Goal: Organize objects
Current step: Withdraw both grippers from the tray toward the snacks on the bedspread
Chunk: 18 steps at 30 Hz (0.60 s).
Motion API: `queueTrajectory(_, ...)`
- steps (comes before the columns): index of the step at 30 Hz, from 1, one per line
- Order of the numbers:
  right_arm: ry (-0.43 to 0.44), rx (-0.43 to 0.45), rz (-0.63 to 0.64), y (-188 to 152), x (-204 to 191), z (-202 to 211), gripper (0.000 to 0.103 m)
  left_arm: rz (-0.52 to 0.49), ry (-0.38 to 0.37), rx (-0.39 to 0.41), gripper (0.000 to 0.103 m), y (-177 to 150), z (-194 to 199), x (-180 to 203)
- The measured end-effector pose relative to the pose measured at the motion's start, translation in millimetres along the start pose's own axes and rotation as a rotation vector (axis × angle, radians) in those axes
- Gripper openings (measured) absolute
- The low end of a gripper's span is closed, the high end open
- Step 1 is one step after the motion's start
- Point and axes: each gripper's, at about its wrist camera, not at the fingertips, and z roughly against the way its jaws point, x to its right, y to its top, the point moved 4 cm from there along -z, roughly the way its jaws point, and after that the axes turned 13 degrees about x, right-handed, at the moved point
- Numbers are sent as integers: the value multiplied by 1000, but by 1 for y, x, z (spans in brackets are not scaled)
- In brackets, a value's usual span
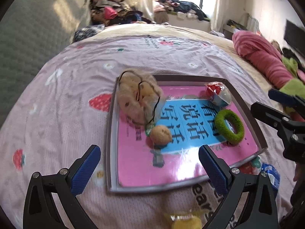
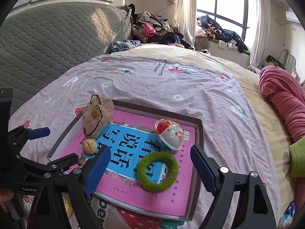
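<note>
- Bedsheet [image 2: 171, 87]: pale lilac, printed with strawberries and small flowers, spread across the bed.
- Beige cover [image 2: 219, 61]: lies beneath the sheet, exposed toward the window.
- Quilted grey headboard [image 2: 53, 38]: along the left edge of the bed.
- Heap of clothes [image 2: 154, 30]: dark, mixed garments piled at the far corner, beside the headboard.
- Window [image 2: 228, 5]: bright, flanked by cream curtains [image 2: 185, 9]; more clothing lies on its sill [image 2: 219, 30].
- Pink blanket [image 2: 282, 95]: bunched at the right edge of the bed.
</note>
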Motion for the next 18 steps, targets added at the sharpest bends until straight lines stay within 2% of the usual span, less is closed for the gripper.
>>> queueTrajectory(8,-22,-20,16,-10,-6,35,86,36,-4,-1,102,-9,43,-2)
queueTrajectory(18,-34,14,-15,-14,-5,99,89,28,-1,8,102,-15,97,9)
